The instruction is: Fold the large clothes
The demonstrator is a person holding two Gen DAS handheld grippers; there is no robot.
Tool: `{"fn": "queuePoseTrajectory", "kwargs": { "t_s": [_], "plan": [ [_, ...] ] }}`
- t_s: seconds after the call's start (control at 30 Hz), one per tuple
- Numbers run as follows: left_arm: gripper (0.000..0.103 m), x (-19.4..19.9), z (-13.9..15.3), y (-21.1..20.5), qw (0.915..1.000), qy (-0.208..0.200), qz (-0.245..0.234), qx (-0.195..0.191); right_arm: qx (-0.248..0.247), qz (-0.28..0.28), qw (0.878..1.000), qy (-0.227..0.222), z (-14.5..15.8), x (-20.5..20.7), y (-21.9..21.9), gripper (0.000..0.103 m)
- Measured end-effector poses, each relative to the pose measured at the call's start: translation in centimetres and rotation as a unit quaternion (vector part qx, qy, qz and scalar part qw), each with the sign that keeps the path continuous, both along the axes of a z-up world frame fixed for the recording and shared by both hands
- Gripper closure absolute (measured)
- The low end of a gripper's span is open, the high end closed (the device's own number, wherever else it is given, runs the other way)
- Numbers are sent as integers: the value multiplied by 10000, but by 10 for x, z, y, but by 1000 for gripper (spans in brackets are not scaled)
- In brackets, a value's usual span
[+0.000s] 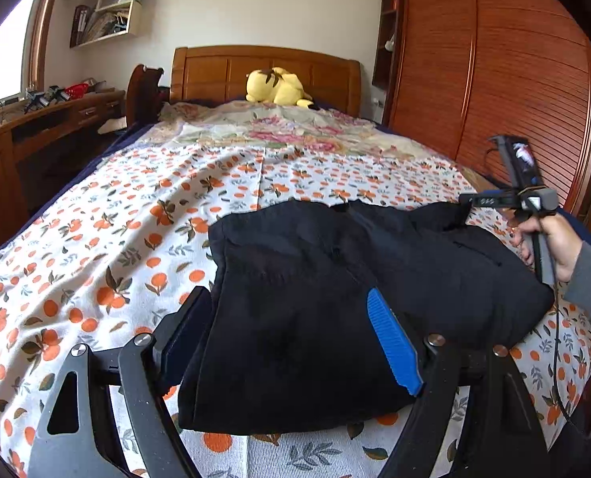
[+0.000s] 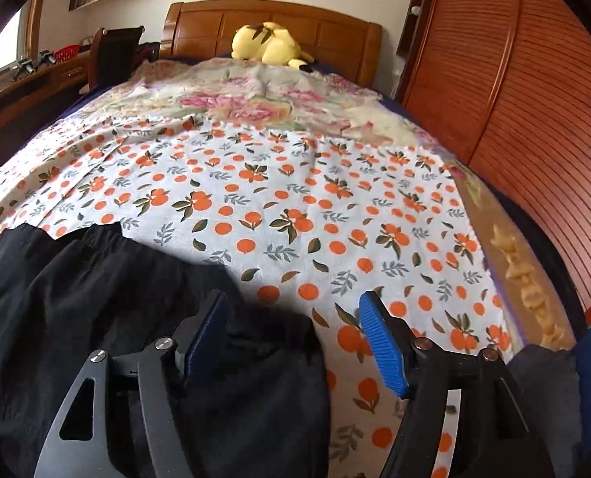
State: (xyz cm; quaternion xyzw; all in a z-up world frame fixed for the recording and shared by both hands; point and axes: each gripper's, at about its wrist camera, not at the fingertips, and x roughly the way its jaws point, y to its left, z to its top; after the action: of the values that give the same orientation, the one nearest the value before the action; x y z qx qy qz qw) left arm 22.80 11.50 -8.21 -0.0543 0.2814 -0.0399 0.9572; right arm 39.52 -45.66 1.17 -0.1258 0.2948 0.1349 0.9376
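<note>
On orange-print cotton sheet (image 1: 96, 239), both ribbed-padded tools gape over crumpled black garment (image 1: 335, 279).

The folded garment (image 1: 335, 298) is laid on the bed (image 1: 136, 207) at six o'clock; a plush toy (image 1: 277, 87) is set against the headboard (image 1: 215, 71) at twelve o'clock.

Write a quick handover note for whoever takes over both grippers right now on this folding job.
Left gripper: open, jaws straddling the near edge of the black garment, not pinching.
Right gripper: open, nothing held; garment's right end lies under its left finger.
Garment: bunched, roughly folded on the orange-print bedsheet, near the foot of the bed.
Done: garment appears folded over at least once.
Left: tidy and finish the fold.
</note>
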Motion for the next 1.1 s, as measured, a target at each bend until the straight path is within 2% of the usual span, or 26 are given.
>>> {"fn": "queuePoseTrajectory", "kwargs": {
  "t_s": [0.07,0.17,0.3,0.5,0.63,0.77,0.87,0.97,1.1],
  "plan": [
    [22,0,-3,0,10000,63,4,-5,-69,114,9999,12,-3,-15,-7,33],
    [22,-1,-4,1,10000,85,15,12,-98,598,9981,130,-9,-42,-15,33],
    [22,-4,-6,2,9999,111,31,49,-131,856,9959,262,-24,-86,-32,33],
    [22,-5,-15,10,9996,228,94,158,68,827,9960,322,-37,-143,-75,33],
    [22,-4,-21,18,9992,319,188,162,143,710,9968,329,-36,-164,-95,33],
    [22,-4,-26,23,9987,387,276,173,174,638,9970,396,-39,-174,-104,33],
    [22,-3,-29,24,9984,430,320,199,200,506,9965,641,-51,-164,-108,33],
    [22,-3,-33,24,9980,488,348,222,507,484,9932,925,-59,-156,-114,30],
    [22,-2,-40,23,9971,600,383,269,726,585,9899,1064,-67,-152,-116,28]
  ]
}}
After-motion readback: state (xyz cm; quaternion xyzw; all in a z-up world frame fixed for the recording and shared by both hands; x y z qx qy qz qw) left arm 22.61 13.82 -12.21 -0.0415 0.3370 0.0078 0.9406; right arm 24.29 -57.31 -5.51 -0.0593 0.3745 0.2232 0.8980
